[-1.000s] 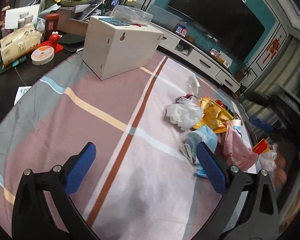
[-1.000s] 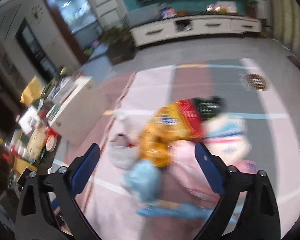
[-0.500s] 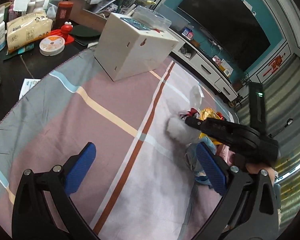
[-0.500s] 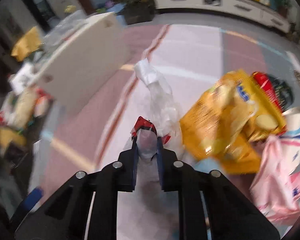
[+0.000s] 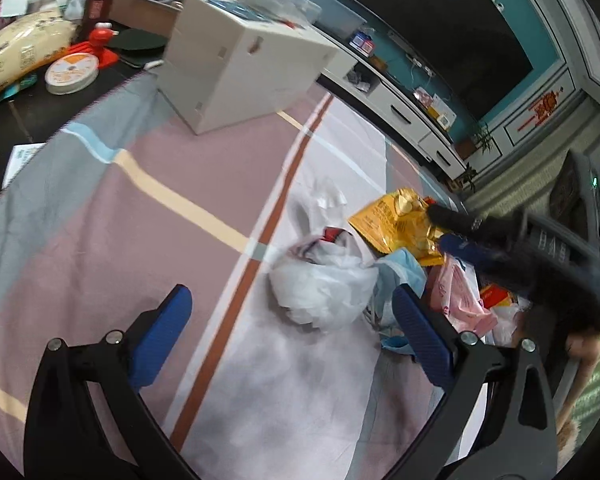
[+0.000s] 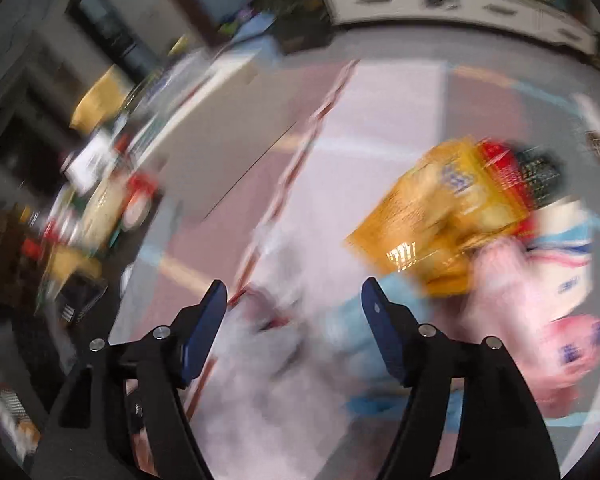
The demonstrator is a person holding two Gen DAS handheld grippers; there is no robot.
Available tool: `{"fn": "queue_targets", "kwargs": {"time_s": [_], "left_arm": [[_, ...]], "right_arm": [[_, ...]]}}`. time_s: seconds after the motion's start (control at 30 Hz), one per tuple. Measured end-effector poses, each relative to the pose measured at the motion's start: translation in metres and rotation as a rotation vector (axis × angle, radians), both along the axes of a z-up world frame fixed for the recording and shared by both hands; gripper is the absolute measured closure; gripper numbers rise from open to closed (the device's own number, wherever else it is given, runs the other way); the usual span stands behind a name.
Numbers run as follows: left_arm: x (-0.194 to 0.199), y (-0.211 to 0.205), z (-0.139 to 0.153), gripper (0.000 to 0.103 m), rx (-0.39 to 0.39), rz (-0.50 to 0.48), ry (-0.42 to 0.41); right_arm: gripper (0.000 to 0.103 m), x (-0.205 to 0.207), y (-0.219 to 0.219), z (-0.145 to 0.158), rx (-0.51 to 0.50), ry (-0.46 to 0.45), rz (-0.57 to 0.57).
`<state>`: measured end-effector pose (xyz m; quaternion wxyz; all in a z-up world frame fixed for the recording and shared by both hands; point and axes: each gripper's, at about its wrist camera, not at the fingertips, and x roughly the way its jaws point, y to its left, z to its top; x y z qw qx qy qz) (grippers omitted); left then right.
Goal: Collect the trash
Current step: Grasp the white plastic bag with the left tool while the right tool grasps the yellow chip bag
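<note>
A pile of trash lies on the striped tablecloth (image 5: pixel 148 216): a crumpled white plastic bag (image 5: pixel 320 284), a yellow snack wrapper (image 5: pixel 400 224), a light blue mask (image 5: pixel 400 276) and a pink packet (image 5: pixel 460 300). My left gripper (image 5: pixel 290 328) is open and empty, just short of the white bag. My right gripper (image 6: pixel 294 320) is open and empty above the pile; it also shows blurred in the left wrist view (image 5: pixel 500 240). In the blurred right wrist view I see the white bag (image 6: pixel 276 332), the yellow wrapper (image 6: pixel 440 216) and the pink packet (image 6: pixel 540 320).
A white box (image 5: pixel 236 68) stands on the cloth at the back. Left of it the dark table holds a rice bag (image 5: pixel 20 52), a tape roll (image 5: pixel 72 74) and a red toy (image 5: pixel 100 40). A TV (image 5: pixel 440 28) and cabinet lie beyond.
My right gripper was shut on the white bag half a second ago; now it is open and has pulled back. The bag lies nearer my left gripper.
</note>
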<state>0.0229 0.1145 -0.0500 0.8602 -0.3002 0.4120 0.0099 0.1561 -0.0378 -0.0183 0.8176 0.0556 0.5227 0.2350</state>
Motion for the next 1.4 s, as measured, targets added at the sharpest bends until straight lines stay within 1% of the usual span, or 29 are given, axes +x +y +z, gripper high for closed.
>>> {"fn": "queue_targets", "kwargs": {"time_s": [0.07, 0.13, 0.2, 0.23, 0.3, 0.33, 0.37, 0.4, 0.43, 0.47, 0.5, 0.53, 0.57, 0.6, 0.63, 0.67, 0.73, 0.8, 0.83, 0.93, 1.07, 1.23, 1.4], "left_arm": [[0.009, -0.008, -0.003, 0.003, 0.002, -0.027, -0.008], [0.016, -0.016, -0.009, 0.003, 0.0, -0.043, -0.007], [0.021, -0.024, -0.015, 0.004, 0.007, -0.042, 0.013], [0.023, -0.027, -0.016, 0.006, 0.008, -0.048, 0.011], [0.028, -0.034, -0.022, 0.013, 0.032, -0.066, 0.025], [0.029, -0.036, -0.024, 0.02, 0.038, -0.066, 0.033], [0.03, -0.037, -0.028, 0.029, 0.038, -0.066, 0.043], [0.031, -0.037, -0.032, 0.033, 0.029, -0.065, 0.051], [0.033, -0.037, -0.036, 0.04, 0.016, -0.066, 0.06], [0.033, -0.037, -0.039, 0.045, 0.002, -0.066, 0.067], [0.034, -0.037, -0.042, 0.046, -0.009, -0.064, 0.068], [0.032, -0.038, -0.042, 0.051, 0.0, -0.057, 0.063], [0.032, -0.039, -0.042, 0.059, 0.007, -0.057, 0.068], [0.032, -0.04, -0.042, 0.062, 0.007, -0.064, 0.07], [0.03, -0.04, -0.042, 0.066, 0.007, -0.065, 0.067], [0.029, -0.041, -0.042, 0.07, 0.012, -0.06, 0.065], [0.026, -0.042, -0.039, 0.074, 0.021, -0.06, 0.061], [0.023, -0.042, -0.034, 0.076, 0.025, -0.06, 0.052], [0.021, -0.043, -0.03, 0.077, 0.029, -0.059, 0.048], [0.015, -0.043, -0.016, 0.077, 0.033, -0.052, 0.012], [0.003, -0.045, 0.008, 0.077, 0.062, -0.054, -0.046], [-0.013, -0.051, 0.032, 0.077, 0.094, -0.063, -0.091], [-0.028, -0.055, 0.052, 0.077, 0.113, -0.075, -0.137]], "right_arm": [[0.034, 0.016, -0.014, 0.002, -0.053, -0.044, -0.11], [0.034, 0.029, -0.031, -0.002, -0.103, -0.061, -0.223], [0.034, 0.039, -0.043, -0.009, -0.128, -0.057, -0.293], [0.034, 0.043, -0.047, -0.015, -0.124, -0.048, -0.31], [0.037, 0.047, -0.046, -0.024, -0.112, -0.037, -0.29], [0.039, 0.049, -0.043, -0.029, -0.117, -0.036, -0.272], [0.039, 0.05, -0.039, -0.031, -0.128, -0.041, -0.263], [0.039, 0.051, -0.033, -0.035, -0.152, -0.053, -0.252], [0.039, 0.052, -0.029, -0.036, -0.171, -0.06, -0.243], [0.041, 0.054, -0.024, -0.041, -0.195, -0.057, -0.235], [0.042, 0.057, -0.02, -0.047, -0.211, -0.04, -0.234], [0.042, 0.06, -0.016, -0.051, -0.213, -0.029, -0.234], [0.045, 0.061, -0.016, -0.055, -0.214, -0.022, -0.234], [0.046, 0.061, -0.017, -0.057, -0.219, -0.025, -0.234], [0.049, 0.059, -0.015, -0.058, -0.225, -0.035, -0.231], [0.056, 0.058, -0.015, -0.058, -0.23, -0.044, -0.227], [0.063, 0.055, -0.014, -0.056, -0.232, -0.053, -0.207], [0.067, 0.051, -0.012, -0.053, -0.228, -0.049, -0.178], [0.073, 0.048, -0.012, -0.052, -0.23, -0.05, -0.167], [0.073, 0.035, -0.012, -0.046, -0.231, -0.058, -0.135], [0.073, 0.012, -0.016, -0.036, -0.179, -0.055, -0.09], [0.073, -0.023, -0.021, -0.022, -0.138, -0.06, -0.039], [0.073, -0.059, -0.031, -0.001, -0.097, -0.112, -0.016]]}}
